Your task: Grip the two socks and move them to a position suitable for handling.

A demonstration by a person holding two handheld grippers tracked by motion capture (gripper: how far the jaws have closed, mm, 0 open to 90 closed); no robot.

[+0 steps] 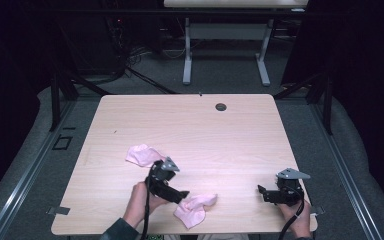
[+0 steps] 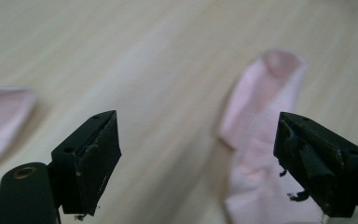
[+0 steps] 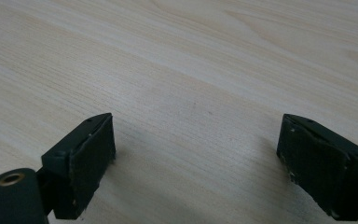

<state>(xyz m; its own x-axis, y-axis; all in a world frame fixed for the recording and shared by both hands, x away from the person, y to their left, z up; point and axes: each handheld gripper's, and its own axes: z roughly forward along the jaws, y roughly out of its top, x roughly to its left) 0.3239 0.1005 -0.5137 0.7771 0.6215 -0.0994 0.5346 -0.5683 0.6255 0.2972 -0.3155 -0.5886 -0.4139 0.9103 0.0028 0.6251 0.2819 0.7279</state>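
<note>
Two pink socks | near sock at 1 o'clock of left gripper, jaws apart, empty | far sock at 11 | right gripper jaws apart, farther.

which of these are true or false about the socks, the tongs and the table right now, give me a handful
1. Two pink socks lie on the table. True: one sock sits further up the table, the other sock near the front edge.
2. The left tongs are clamped on a sock. False: the jaws stand wide apart, with the near sock by the right jaw in the left gripper view.
3. The right tongs are open over bare wood. True.
4. The two socks are stacked on each other. False: they lie apart, with the left tongs between them.
5. The table has a small round hole near its far edge. True.
</note>
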